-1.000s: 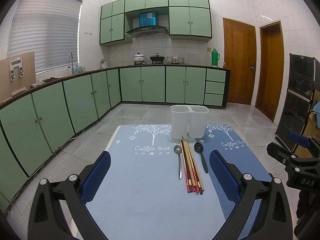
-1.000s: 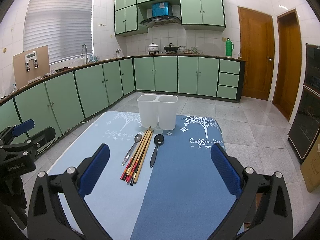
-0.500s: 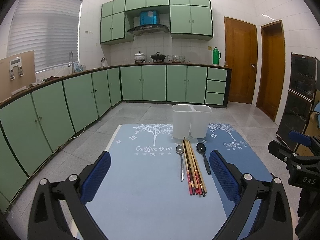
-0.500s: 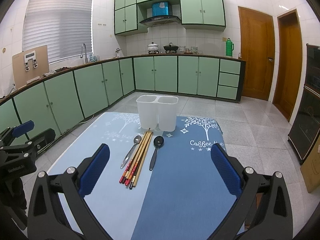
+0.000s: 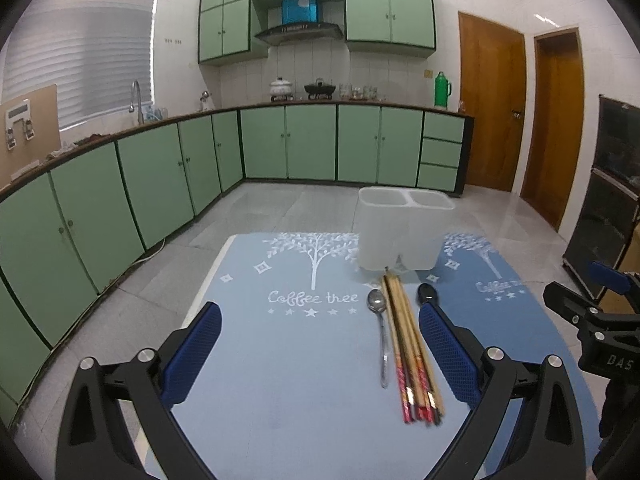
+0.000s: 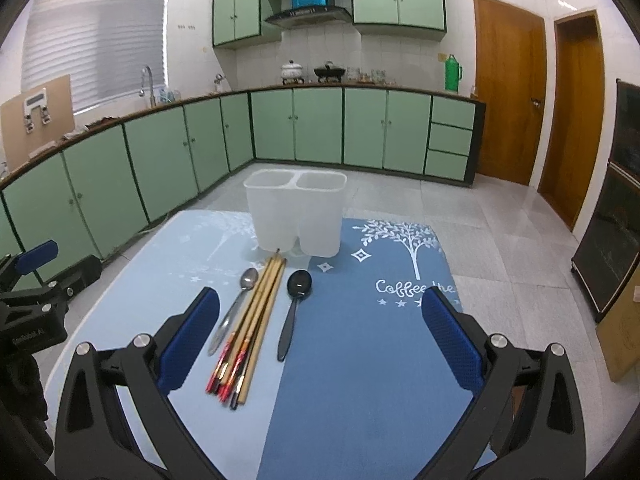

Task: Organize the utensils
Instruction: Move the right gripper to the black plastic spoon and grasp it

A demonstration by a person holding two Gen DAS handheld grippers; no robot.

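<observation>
A white two-compartment holder (image 5: 404, 230) (image 6: 296, 212) stands at the far side of a blue mat (image 5: 300, 360) (image 6: 360, 360). In front of it lie a metal spoon (image 5: 380, 336) (image 6: 236, 308), a bundle of chopsticks (image 5: 408, 344) (image 6: 252, 328) and a black spoon (image 6: 294, 308), whose bowl (image 5: 426, 294) shows beside the left gripper's right finger. My left gripper (image 5: 320, 352) is open and empty, above the mat just left of the utensils. My right gripper (image 6: 320, 344) is open and empty, with the utensils near its left finger.
Green kitchen cabinets (image 5: 160, 176) run along the left and back. Wooden doors (image 6: 508, 88) and a dark cabinet (image 6: 616, 208) stand at the right. The table's mat ends just behind the holder; grey tiled floor (image 6: 500, 240) lies beyond.
Both grippers have moved forward and a little lower toward the utensils, which now look larger. Both stay open; nothing on the mat has moved.
</observation>
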